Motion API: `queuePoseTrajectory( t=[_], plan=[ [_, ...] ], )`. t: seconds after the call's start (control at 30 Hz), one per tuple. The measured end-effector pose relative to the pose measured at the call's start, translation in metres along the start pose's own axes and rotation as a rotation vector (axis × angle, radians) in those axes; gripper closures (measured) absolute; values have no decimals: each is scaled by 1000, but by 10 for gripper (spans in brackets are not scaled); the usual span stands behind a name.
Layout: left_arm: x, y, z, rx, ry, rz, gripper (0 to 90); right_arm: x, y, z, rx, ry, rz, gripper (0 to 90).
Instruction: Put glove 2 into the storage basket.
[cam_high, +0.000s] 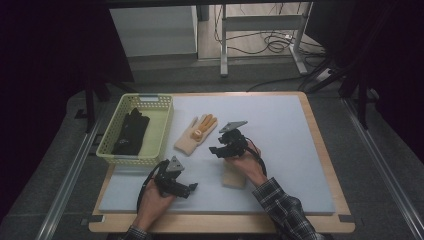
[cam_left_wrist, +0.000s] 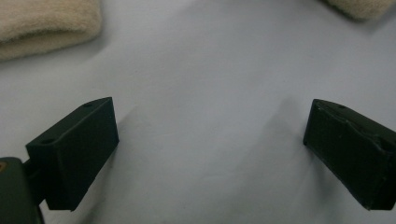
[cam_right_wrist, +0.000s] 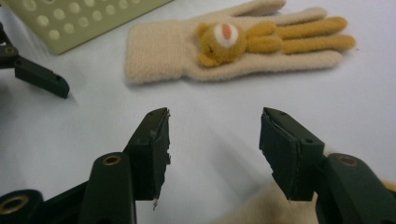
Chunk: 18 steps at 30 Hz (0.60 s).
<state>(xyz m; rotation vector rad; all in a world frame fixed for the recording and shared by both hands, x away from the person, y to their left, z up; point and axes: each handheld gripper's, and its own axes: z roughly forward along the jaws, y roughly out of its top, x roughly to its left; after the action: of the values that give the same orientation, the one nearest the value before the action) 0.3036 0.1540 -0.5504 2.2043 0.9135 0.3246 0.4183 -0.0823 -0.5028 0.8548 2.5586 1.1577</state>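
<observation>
A cream glove with a bear face and orange fingers (cam_high: 196, 134) (cam_right_wrist: 233, 46) lies flat on the grey mat (cam_high: 280, 130), right of the basket. A second cream glove (cam_high: 233, 177) (cam_right_wrist: 252, 210) lies under the person's right hand, partly hidden. My right gripper (cam_high: 215, 150) (cam_right_wrist: 215, 121) hovers open between the two gloves, its jaws pointing at the bear glove's cuff with nothing between them. Near the front of the mat my left gripper (cam_high: 193, 187) (cam_left_wrist: 210, 119) is open over bare mat. Cream cloth (cam_left_wrist: 42, 23) lies beyond its jaws.
A pale green perforated basket (cam_high: 160, 131) (cam_right_wrist: 84, 18) stands at the mat's left and holds a black glove (cam_high: 131, 131). The mat rests on a wooden table (cam_high: 327, 165). Beyond it are floor, cables and a metal frame (cam_high: 223, 45).
</observation>
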Motion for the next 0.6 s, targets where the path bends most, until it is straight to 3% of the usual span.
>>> queuePoseTrajectory(
  t=[0.6],
  plan=[
    [0, 0, 0, 3, 0, 3, 32, 0, 35, 43, 37, -22, -7, 416]
  ],
)
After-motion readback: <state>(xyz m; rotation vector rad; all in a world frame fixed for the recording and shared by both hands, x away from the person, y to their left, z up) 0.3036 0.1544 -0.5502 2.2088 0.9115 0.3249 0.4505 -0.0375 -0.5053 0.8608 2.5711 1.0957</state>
